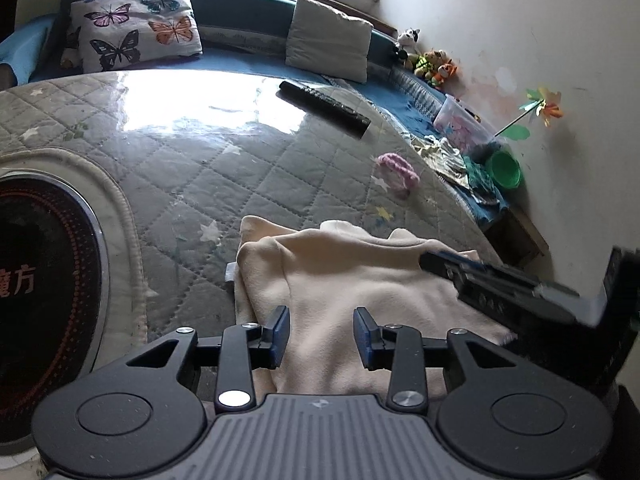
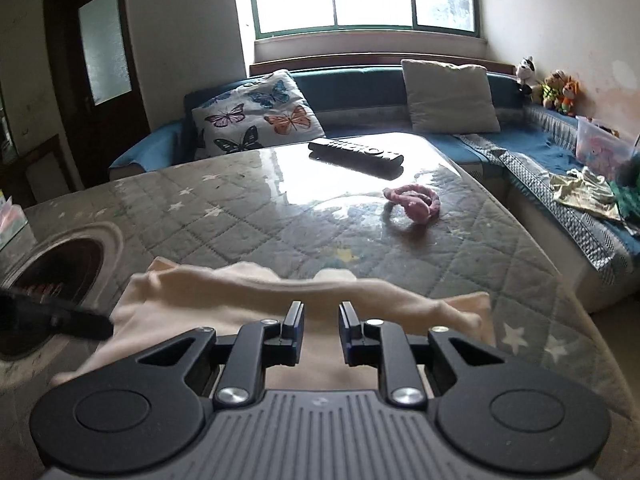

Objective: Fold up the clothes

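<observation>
Nearest the left wrist lens, the left gripper [image 1: 321, 334] has its blue-padded fingers spread with a clear gap, nothing pinched; a cream fleece garment [image 1: 352, 280] lies flat under and beyond them. In the right wrist view the right gripper [image 2: 319, 330] shows a narrower gap between its fingers, also apart and gripping nothing, hovering over the same cloth [image 2: 280, 300].

That garment is soft, pale cream, partly folded: one layer lies over another, with a raised rolled edge along its far side and a small corner sticking out at the far left. It rests at the near edge of a grey quilted table cover with pale stars under a shiny clear sheet [image 1: 192, 152].

Glare from the window whitens the middle of that sheet. The near hem of the cloth is hidden under both gripper bodies. The right view is blurred along the fold, so its seams cannot be read. Whether the fingertips touch the fabric cannot be told. No hand or sleeve shows in either view.

Both grippers tilt down toward the table. The right one enters the left view as a dark bar over the garment's right side; the left appears at the left edge of the right view.

Farther out lie a black remote control [image 2: 356, 154] and a pink knitted band [image 2: 412, 200].
</observation>
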